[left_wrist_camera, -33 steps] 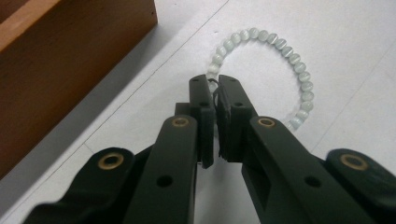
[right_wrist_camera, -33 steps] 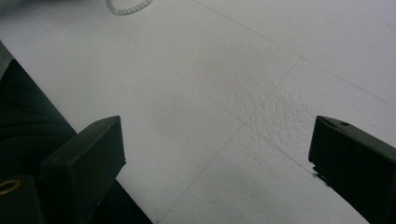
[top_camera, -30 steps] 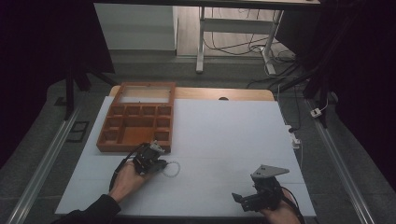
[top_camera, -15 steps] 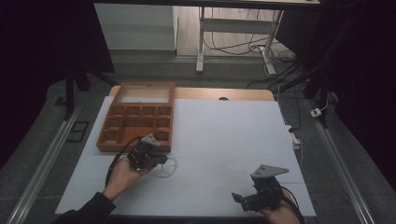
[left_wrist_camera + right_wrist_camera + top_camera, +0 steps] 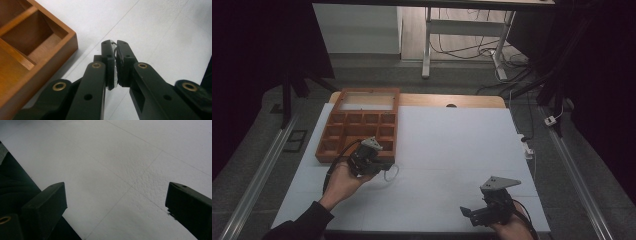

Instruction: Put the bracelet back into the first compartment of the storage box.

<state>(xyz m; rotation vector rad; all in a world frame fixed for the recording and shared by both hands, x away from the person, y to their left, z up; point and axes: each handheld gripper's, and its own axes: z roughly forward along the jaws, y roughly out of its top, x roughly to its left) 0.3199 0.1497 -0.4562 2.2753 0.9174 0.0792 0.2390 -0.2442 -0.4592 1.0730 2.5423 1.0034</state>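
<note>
My left gripper [image 5: 383,166] hovers by the near right corner of a wooden compartment tray [image 5: 357,125]. Its jaws are shut on a thin whitish ring [image 5: 391,173], which loops out below them over the white table [image 5: 452,145]. In the left gripper view the left gripper [image 5: 115,45] pinches a clear sliver of the ring [image 5: 114,77], with the tray's corner [image 5: 62,47] close on the left. My right gripper [image 5: 472,215] rests low near the table's front right edge. In the right gripper view the right gripper [image 5: 116,195] stands wide open over bare white surface.
The tray's compartments [image 5: 362,131] look bare from above. Beyond the table's far edge are a white desk frame [image 5: 462,30] and loose cables [image 5: 472,50] on the floor. Metal rails [image 5: 257,180] run along both sides of the table.
My left gripper has shifted a little up and left toward the tray, carrying the ring with it. The right gripper has stayed put.
</note>
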